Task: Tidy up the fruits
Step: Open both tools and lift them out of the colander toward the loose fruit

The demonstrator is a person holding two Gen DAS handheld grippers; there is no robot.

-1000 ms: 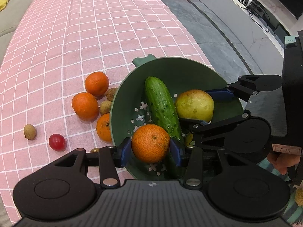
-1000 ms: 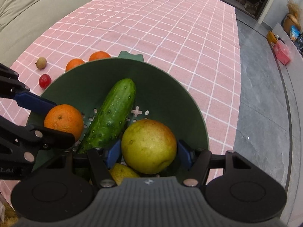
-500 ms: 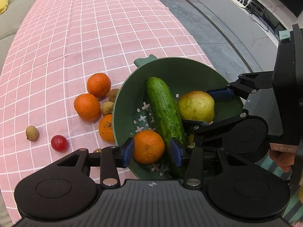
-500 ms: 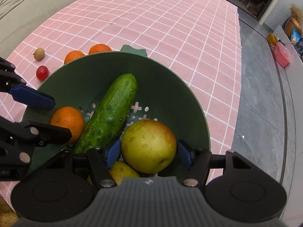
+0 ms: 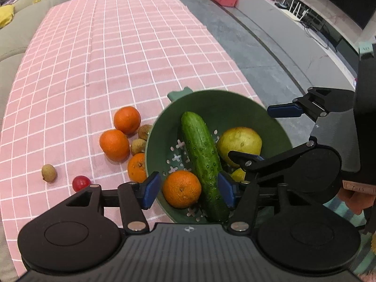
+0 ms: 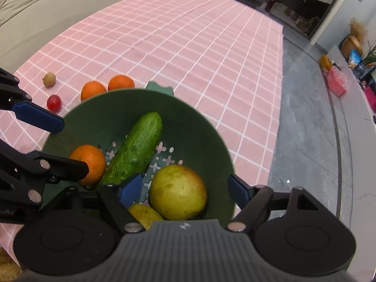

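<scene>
- My left claw (image 5: 189, 189) points steeply down into the green colander (image 5: 277, 127); its jaws are opening, and both blue pads stand clear of the orange (image 5: 181, 189) that sits between them on the colander floor.
- I see a gap on each side of that orange, so nothing is gripped on the left.
- My right claw (image 6: 185, 191) tilts down just as steeply over the near side of the same colander; its jaws are opening too, with the yellow-green pear (image 6: 178, 191) lying between the pads and free of both.
- From the left wrist view, the right claw reaches in from the right edge, one blue finger above the far rim and the other low beside the pear.
- A person's hand (image 5: 357, 193) shows at the right edge behind that claw.
- A cucumber (image 5: 203, 162) lies along the colander floor between the orange and the pear, touching the orange.
- A second yellowish fruit (image 6: 145, 215) sits under the pear, mostly hidden.
- Outside, just beside the colander's left wall on the pink checked surface (image 5: 131, 54), I count three more oranges (image 5: 114, 145) and two small brown fruits (image 5: 138, 146).
- Farther left, well apart, lie a cherry tomato (image 5: 81, 182) and another small brown fruit (image 5: 49, 173).
</scene>
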